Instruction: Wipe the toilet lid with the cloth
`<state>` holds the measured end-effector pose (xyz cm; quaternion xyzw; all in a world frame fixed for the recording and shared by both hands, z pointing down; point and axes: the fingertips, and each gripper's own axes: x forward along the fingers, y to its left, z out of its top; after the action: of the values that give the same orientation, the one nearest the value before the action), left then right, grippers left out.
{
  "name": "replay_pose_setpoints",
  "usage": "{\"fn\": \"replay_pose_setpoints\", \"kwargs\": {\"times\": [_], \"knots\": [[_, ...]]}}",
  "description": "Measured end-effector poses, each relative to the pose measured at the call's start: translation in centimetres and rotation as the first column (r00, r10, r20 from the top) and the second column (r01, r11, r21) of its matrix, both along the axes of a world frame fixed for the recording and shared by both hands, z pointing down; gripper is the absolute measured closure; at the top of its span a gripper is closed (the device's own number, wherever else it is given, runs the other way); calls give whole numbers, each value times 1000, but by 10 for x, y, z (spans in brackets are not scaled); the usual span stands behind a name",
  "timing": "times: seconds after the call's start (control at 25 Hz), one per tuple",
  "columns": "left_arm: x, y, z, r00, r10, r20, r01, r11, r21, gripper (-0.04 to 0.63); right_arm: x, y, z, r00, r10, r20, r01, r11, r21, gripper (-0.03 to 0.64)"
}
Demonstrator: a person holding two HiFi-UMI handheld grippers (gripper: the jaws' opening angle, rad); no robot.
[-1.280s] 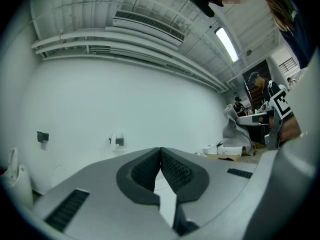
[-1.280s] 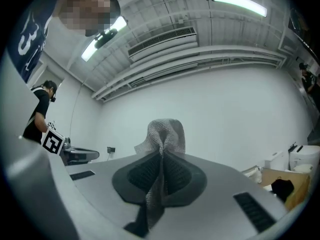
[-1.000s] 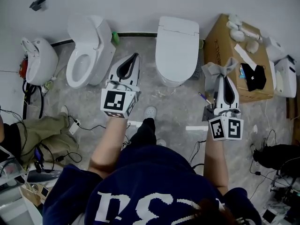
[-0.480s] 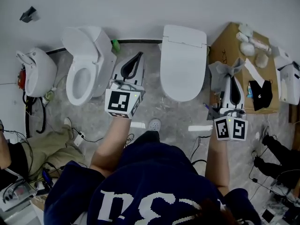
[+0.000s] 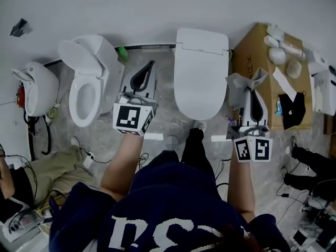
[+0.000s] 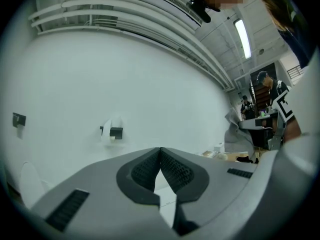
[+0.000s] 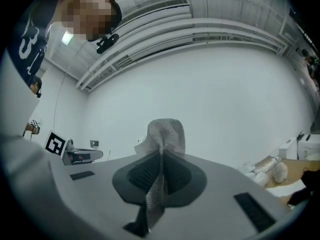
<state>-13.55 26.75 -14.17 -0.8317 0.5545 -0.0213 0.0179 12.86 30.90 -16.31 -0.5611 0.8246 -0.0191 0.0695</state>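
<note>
The white toilet with its closed lid stands in the middle of the head view, against the back wall. My right gripper hovers just right of it, shut on a grey cloth that bunches above the jaw tips; in the right gripper view the cloth sticks up between the closed jaws. My left gripper hangs left of the lid, over the floor between two toilets, shut with nothing in it. The left gripper view looks at the bare white wall with my left gripper closed.
A second toilet with raised lid stands to the left, a white urinal-like fixture further left. A cardboard box holding white items sits right of the cloth. Cables lie on the floor. A person's legs show at right.
The person has stepped forward, so the closed toilet sits larger and nearer between both grippers. Both grippers keep their pose; the cloth stays gripped.
</note>
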Motion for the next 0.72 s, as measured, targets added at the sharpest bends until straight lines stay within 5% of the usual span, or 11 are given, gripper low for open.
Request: {"fn": "replay_pose_setpoints", "kwargs": {"times": [0.44,0.72], "knots": [[65,-87,8,998,-58,35,58,998,-9,575,53,-125,-4,986,-163,10,163,986,26,583],[66,-129,18,987,-135,88,135,991,-1,575,66,-185,13,970,-242,10,242,970,7,583]]}}
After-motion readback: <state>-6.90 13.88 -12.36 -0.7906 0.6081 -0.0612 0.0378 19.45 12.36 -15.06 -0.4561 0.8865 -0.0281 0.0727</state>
